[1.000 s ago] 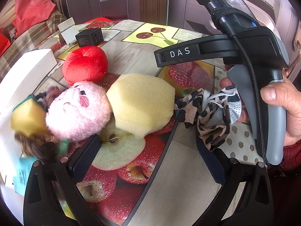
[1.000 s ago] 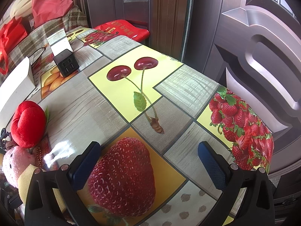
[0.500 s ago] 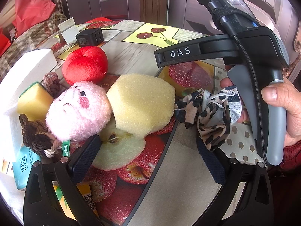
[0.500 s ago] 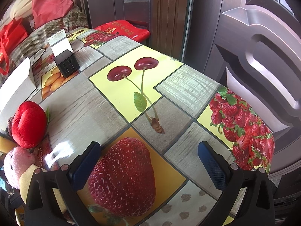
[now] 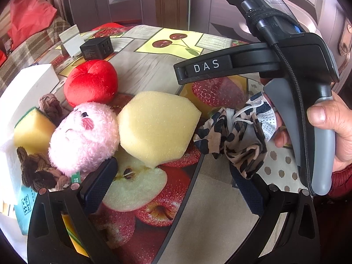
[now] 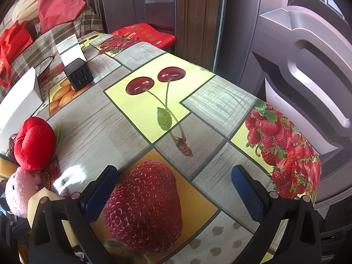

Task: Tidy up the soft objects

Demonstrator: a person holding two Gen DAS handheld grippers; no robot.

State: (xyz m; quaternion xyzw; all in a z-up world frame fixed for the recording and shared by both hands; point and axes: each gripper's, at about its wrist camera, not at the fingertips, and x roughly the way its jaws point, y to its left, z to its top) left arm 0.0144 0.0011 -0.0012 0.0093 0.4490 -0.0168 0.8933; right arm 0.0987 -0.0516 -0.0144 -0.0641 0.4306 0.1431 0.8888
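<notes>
Both hand-held grippers, left (image 5: 173,182) and right (image 6: 173,189), spread wide, nothing held; soft toys crowd left side of table (image 6: 209,107), right edge near.

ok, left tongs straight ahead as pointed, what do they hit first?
Probably the pale yellow faceted foam sponge: it lies centred between the open left tongs, just ahead on the fruit-print tablecloth. Depth is uncertain.
</notes>
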